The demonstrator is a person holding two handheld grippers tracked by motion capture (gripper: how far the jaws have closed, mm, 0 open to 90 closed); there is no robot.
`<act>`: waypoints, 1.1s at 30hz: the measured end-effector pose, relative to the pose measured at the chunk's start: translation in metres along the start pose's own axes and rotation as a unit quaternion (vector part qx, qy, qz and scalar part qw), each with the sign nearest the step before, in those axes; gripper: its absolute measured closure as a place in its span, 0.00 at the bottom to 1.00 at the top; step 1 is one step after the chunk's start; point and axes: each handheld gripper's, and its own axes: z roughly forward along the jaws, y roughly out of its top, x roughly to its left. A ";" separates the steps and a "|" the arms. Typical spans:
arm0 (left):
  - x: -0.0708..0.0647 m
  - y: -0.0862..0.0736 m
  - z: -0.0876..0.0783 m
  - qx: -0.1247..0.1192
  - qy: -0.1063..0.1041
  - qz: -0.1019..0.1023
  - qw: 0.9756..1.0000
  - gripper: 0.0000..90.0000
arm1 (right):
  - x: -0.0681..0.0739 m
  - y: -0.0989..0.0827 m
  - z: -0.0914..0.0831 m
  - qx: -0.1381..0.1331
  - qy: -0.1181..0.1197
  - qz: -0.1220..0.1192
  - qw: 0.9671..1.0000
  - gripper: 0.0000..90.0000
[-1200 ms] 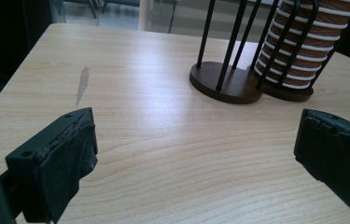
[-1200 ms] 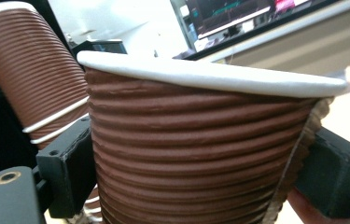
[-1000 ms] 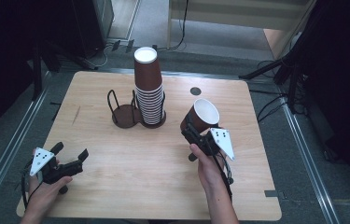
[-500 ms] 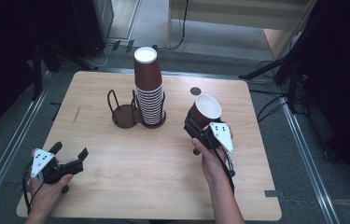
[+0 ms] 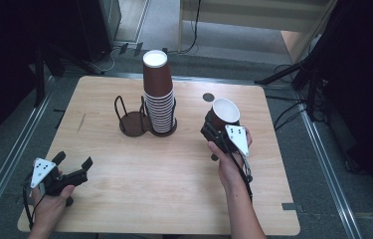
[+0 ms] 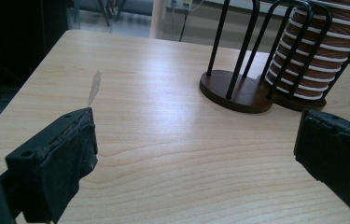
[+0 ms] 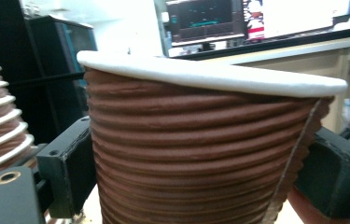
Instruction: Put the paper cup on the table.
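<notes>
High view: the right claw (image 5: 213, 130) grips a ribbed brown cup (image 5: 222, 113) (mouth up), while the left claw (image 5: 70, 165) gapes empty.

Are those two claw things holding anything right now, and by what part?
The right gripper clamps a brown paper cup by its ribbed side wall, below the white rim. The left gripper holds nothing, its jaws standing apart.

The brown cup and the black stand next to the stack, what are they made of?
The brown cup looks like paper: its matte wall is ribbed like corrugated card, with a side seam and a rolled white rim. The black stand seems to be thin metal wire, smooth and dark-coated, bent into loops on a round brown base that could be wood or plastic.
</notes>
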 end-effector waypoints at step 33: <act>0.001 0.001 0.001 0.008 -0.004 0.000 1.000 0.00 | -0.036 -0.027 0.058 0.057 -0.056 -0.068 0.994 0.13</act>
